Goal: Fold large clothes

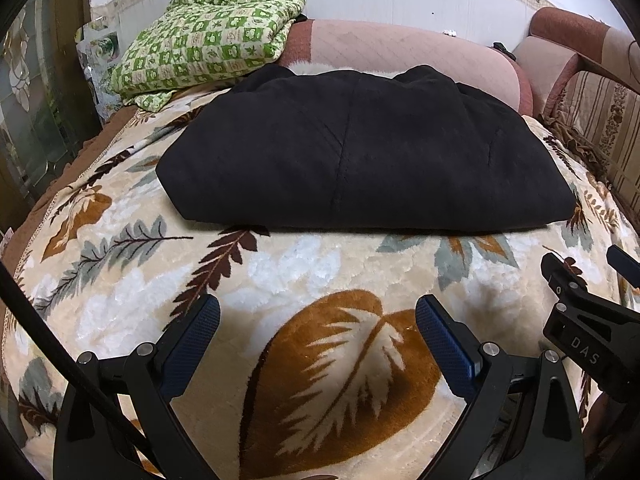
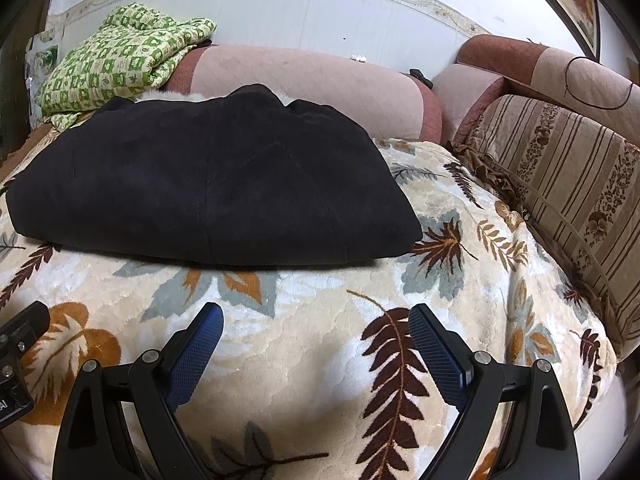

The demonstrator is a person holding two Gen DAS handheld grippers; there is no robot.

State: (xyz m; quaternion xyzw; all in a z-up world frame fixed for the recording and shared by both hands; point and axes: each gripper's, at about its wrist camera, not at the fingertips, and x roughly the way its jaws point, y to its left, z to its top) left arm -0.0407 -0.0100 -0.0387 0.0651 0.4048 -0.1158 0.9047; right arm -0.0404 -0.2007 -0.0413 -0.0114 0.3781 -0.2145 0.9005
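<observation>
A large black garment (image 1: 360, 152) lies folded into a thick rectangle on the leaf-patterned blanket (image 1: 280, 280); it also shows in the right wrist view (image 2: 208, 184). My left gripper (image 1: 318, 312) is open and empty, held over the blanket short of the garment's near edge. My right gripper (image 2: 316, 320) is open and empty, also over the blanket (image 2: 320, 320) short of the near edge. The right gripper's body shows at the right edge of the left wrist view (image 1: 584, 320).
A folded green-checked quilt (image 1: 204, 44) lies at the back left. A pink bolster (image 1: 400, 52) runs along the white wall behind the garment. A striped brown cushion (image 2: 560, 176) and sofa arm stand at the right.
</observation>
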